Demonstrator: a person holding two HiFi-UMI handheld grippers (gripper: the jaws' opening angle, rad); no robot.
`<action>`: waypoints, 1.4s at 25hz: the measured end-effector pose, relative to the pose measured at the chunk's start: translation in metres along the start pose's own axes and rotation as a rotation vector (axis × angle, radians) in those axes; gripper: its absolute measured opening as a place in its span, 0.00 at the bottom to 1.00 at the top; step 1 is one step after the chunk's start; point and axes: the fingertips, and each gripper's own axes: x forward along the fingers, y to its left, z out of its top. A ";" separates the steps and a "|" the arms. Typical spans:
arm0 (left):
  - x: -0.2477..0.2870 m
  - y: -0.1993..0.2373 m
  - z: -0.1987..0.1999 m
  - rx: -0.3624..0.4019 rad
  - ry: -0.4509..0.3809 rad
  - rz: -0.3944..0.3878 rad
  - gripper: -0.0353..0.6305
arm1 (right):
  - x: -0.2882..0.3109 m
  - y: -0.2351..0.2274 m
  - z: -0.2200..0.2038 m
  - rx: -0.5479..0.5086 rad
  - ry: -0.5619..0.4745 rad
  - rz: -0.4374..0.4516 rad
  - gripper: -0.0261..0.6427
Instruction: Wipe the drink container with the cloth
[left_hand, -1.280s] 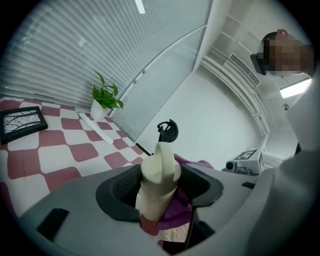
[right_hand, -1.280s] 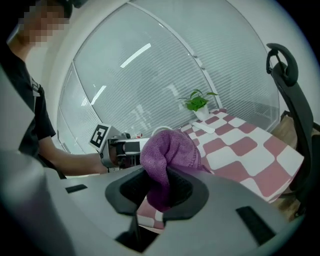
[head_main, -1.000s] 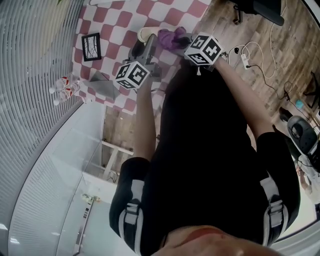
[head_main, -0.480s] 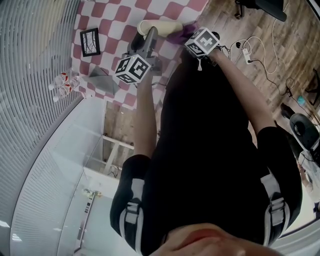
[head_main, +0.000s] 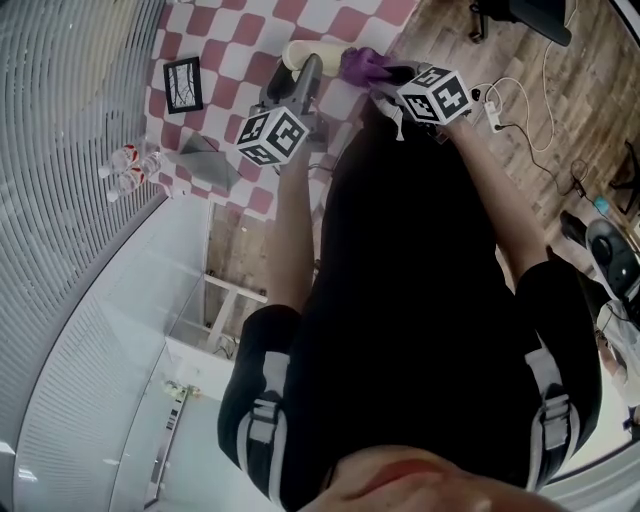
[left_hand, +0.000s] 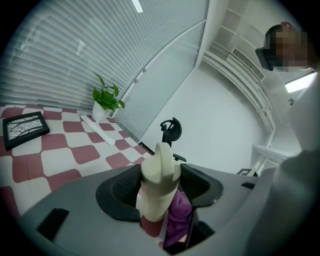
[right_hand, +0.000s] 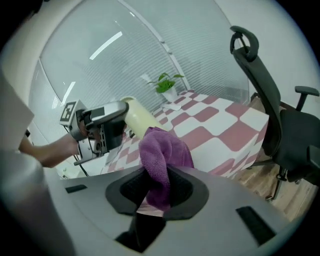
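Purple microfibre: the cloth (right_hand: 162, 150) is bunched between the jaws of the right gripper (right_hand: 157, 194), which are closed on its lower folds so that a soft wad stands proud above them. The jaws of the left gripper (left_hand: 160, 195) are clamped round the cream drink container (left_hand: 158, 165), gripping it across the body with its narrower end pointing away from the camera. The container is held clear of the bench (head_main: 230, 60), and the purple wad appears to lie against its side just past the left jaws. Whether it truly presses there I cannot tell.

The container looks rigid and smooth-skinned, probably light, and likely slippery — a round body that could twist or slide in a two-point grip once the cloth drags across it. A hold across the middle of the body, as here, seems the safest, leaving both ends free to be wiped. The cloth is limp and grippy, so it handles best pinched as a bundle with a pad left sticking out, so the jaws themselves never scrape the surface.

Further out, the bench wears a red-and-white checked cover and carries a black picture frame (left_hand: 25, 129) and a potted plant (left_hand: 106, 100). An office chair (right_hand: 280, 115) stands off to the side.
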 end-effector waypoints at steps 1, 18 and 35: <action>0.001 -0.002 0.000 0.009 0.004 0.001 0.45 | -0.008 -0.001 0.008 0.014 -0.034 -0.008 0.18; -0.002 -0.005 0.029 0.466 0.063 0.123 0.45 | -0.063 0.010 0.080 0.049 -0.269 -0.040 0.18; -0.006 -0.013 0.003 0.570 0.083 0.028 0.45 | -0.061 0.012 0.077 0.043 -0.266 -0.048 0.18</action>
